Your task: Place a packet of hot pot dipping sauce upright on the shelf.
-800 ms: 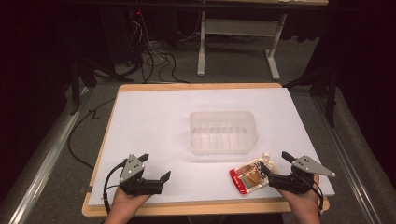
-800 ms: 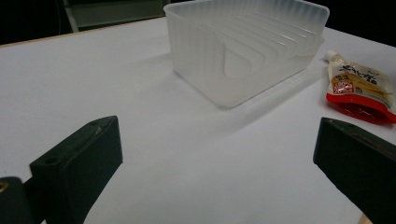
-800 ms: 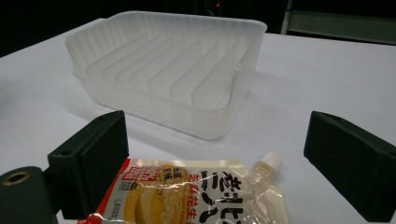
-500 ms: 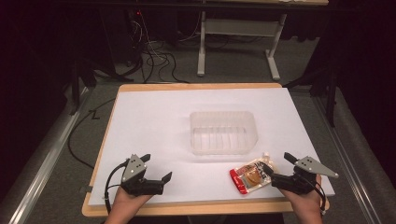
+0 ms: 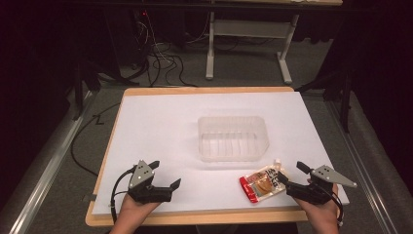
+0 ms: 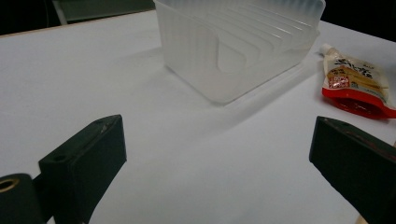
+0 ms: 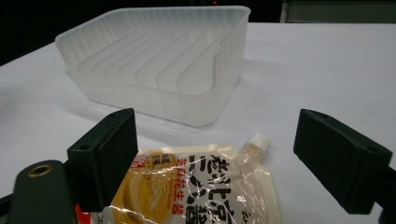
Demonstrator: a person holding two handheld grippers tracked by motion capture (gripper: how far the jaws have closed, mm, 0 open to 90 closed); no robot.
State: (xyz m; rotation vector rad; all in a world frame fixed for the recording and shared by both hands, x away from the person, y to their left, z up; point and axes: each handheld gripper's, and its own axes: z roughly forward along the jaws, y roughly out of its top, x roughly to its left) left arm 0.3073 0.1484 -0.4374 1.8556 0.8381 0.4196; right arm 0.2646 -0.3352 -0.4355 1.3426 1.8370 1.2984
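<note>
Presently, findings as follows.

Step in hand: approach to the pouch [image 5: 263, 183]; judged to be the opening of a pick, with the grasp not yet made.

Pouch: lies flat on the white sheet [image 5: 160, 126] near the front edge of the table, right of centre, just in front of the tray [image 5: 233, 138] and apart from it. Red bottom edge faces left in the high view; the capped spout [image 7: 258, 140] points toward the tray's right front corner.

Tray: clear plastic, ribbed floor, upright, nothing seen inside.

Right gripper [image 5: 292, 176]: jaws spread wide, nothing between the pads. In the right gripper view the pouch [image 7: 196, 186] lies low between and under the jaws, the left jaw over its printed face. In the high view the lower jaw tip looks to be at the pouch's right edge; contact cannot be confirmed.

Left gripper [image 5: 165, 174]: jaws spread, holding nothing, over bare sheet at the front left, well apart from pouch and tray.

Next move, as judged: right gripper to go lower and forward so both pads straddle an edge near the spout, then close. The pouch is flat and slick, so a shallow bite may slip or merely push it along the sheet.

Likely destination: the tray, by its nearness; this is an inference.
</note>
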